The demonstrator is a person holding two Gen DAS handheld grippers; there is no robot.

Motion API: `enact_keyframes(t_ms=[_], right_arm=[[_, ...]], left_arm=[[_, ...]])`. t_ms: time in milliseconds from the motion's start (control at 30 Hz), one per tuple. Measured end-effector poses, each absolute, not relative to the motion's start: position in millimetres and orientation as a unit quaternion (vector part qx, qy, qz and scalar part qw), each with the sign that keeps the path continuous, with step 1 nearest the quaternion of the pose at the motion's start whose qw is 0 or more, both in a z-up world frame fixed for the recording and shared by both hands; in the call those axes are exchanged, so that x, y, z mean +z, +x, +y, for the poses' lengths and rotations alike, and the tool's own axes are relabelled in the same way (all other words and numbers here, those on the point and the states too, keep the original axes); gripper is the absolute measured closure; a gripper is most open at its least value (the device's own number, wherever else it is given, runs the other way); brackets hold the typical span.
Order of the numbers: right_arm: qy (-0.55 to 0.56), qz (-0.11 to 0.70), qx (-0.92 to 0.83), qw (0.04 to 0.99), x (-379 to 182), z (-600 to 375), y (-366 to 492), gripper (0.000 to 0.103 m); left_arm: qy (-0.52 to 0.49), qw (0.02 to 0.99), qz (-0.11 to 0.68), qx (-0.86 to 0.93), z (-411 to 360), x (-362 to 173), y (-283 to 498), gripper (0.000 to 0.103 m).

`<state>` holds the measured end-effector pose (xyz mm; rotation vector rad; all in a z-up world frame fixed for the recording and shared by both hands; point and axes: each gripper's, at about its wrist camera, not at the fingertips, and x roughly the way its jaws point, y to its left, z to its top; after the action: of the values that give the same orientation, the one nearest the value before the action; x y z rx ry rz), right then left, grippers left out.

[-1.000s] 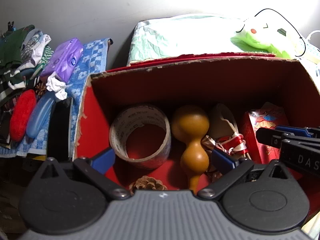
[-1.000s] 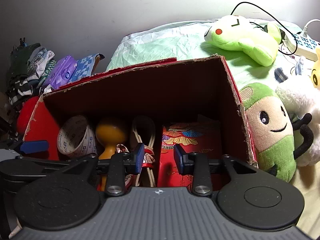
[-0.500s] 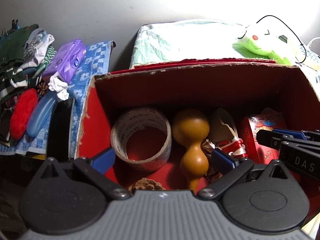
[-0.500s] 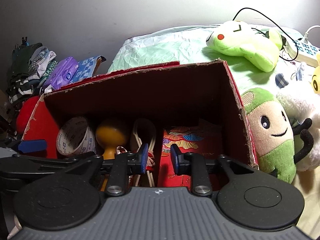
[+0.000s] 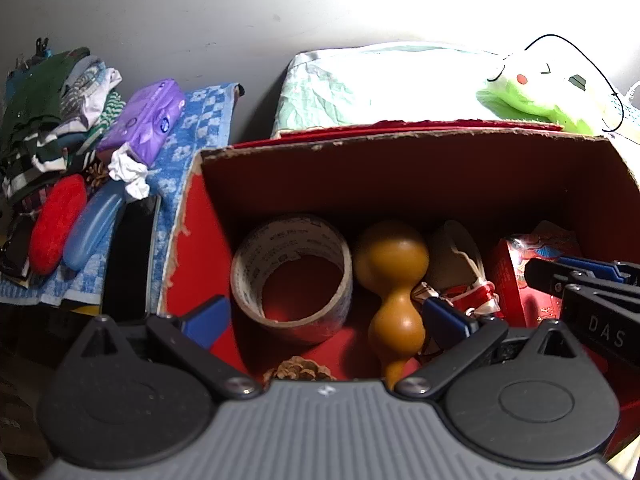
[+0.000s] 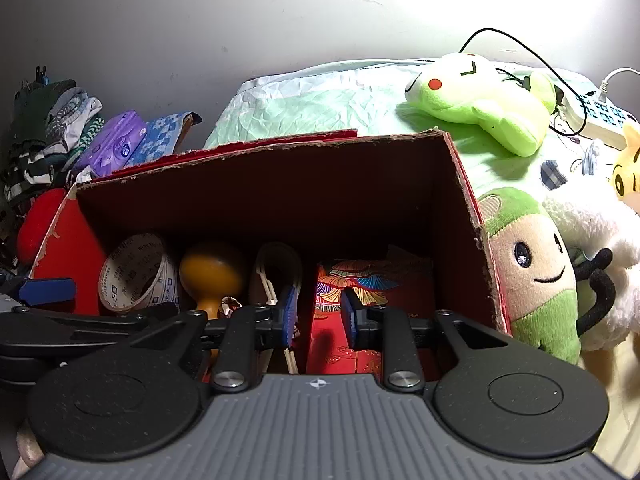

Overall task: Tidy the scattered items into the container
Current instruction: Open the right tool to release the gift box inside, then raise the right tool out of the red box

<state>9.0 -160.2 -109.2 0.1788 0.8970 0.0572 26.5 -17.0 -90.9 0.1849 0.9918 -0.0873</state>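
A red cardboard box (image 5: 400, 148) (image 6: 280, 152) holds a roll of tape (image 5: 292, 276) (image 6: 138, 272), an orange wooden gourd (image 5: 394, 280) (image 6: 210, 274), a pine cone (image 5: 298, 368), a ribbon-tied bundle (image 5: 468, 292) (image 6: 276, 268) and a red patterned packet (image 5: 520, 276) (image 6: 360, 288). My left gripper (image 5: 326, 316) is open and empty over the box's left half, jaws either side of the tape and gourd. My right gripper (image 6: 318, 316) hangs over the packet's left edge with a narrow gap between its jaws, touching nothing; it also shows in the left wrist view (image 5: 580, 280).
Left of the box, on a blue checked cloth (image 5: 192, 128), lie a purple tissue pack (image 5: 148, 120), a red pouch (image 5: 56, 228), a blue case (image 5: 94, 228) and folded clothes (image 5: 44, 100). Plush toys (image 6: 480, 100) (image 6: 532, 268) and a power strip (image 6: 596, 112) lie on the bed at right.
Both grippers have drawn back and risen a little from the box. The right gripper's jaws narrowed slightly. Nothing in the box has moved.
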Motion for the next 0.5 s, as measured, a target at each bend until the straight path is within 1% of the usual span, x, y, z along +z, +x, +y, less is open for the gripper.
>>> enact_keyframes(t_ms=[367, 433, 500], right_arm=[[0.068, 0.433, 0.001, 0.899, -108.4, -156.7, 6.4, 0.076], [0.073, 0.446, 0.003, 0.892, -109.6, -157.3, 7.7, 0.075], [0.075, 0.455, 0.004, 0.888, -109.9, -156.2, 8.2, 0.072]], left_arm=[[0.099, 0.883, 0.457, -0.036, -19.3, -89.6, 19.0, 0.001], [0.092, 0.883, 0.459, -0.038, -17.1, -89.5, 19.8, 0.001], [0.089, 0.883, 0.459, -0.039, -16.2, -89.3, 19.9, 0.001]])
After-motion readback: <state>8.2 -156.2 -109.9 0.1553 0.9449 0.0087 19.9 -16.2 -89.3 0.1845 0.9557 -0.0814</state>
